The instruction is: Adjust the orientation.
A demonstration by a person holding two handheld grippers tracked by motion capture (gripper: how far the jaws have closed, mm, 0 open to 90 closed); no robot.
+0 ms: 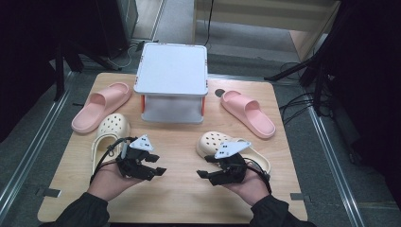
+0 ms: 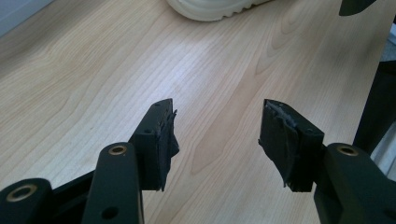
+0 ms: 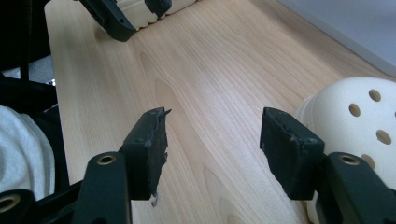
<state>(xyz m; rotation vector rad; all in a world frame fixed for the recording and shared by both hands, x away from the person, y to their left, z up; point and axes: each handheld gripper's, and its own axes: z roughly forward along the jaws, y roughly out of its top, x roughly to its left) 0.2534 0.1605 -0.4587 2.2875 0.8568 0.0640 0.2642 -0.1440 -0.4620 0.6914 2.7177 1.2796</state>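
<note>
Hands low near the table's front edge: left gripper [image 1: 158, 166] and right gripper [image 1: 204, 168] face each other, jaws spread, holding nothing. Cream clogs [image 1: 109, 135] [image 1: 213, 142] lie just behind them; pink slides [image 1: 100, 106] [image 1: 248, 112] flank the grey stand [image 1: 172, 71].

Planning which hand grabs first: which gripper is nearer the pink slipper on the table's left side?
Left. The left gripper sits below the pink slipper; the right gripper is farther across the table.

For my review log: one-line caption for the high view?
Both hand-held grippers, left gripper and right gripper, open over the table between two cream clogs.
</note>
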